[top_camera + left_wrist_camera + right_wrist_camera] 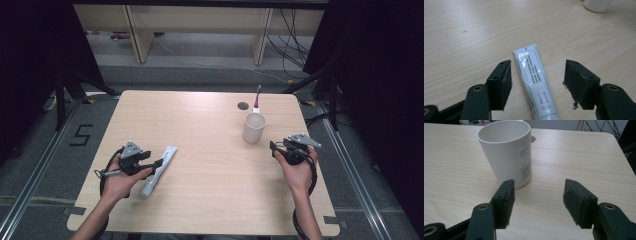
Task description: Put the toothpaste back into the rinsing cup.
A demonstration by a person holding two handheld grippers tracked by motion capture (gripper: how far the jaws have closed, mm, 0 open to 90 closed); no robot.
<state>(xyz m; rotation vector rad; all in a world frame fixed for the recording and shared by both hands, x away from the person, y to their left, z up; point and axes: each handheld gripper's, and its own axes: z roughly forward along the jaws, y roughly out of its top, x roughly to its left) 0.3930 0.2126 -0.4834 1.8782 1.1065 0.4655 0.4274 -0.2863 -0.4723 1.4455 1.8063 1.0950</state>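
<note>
L gripper (536, 82) sits low over the table (210, 200) at its near-left; jaws spread, straddling a white tube (534, 80) w/o touching it; nothing clamped. The tube lies flat btwn the pads, printed side up, flat crimped end pointing away from the gripper; in the high view it runs diagonally just beside the L hand (117, 182). R gripper (537, 202) is near the right edge, jaws parted & empty, pointing at a white cup (506, 152); the cup stands upright just beyond its jaw tips, label facing the gripper, not touched. Farther back: a round cable hole (243, 106) & a thin grey stalk (257, 97) behind the cup.
</note>
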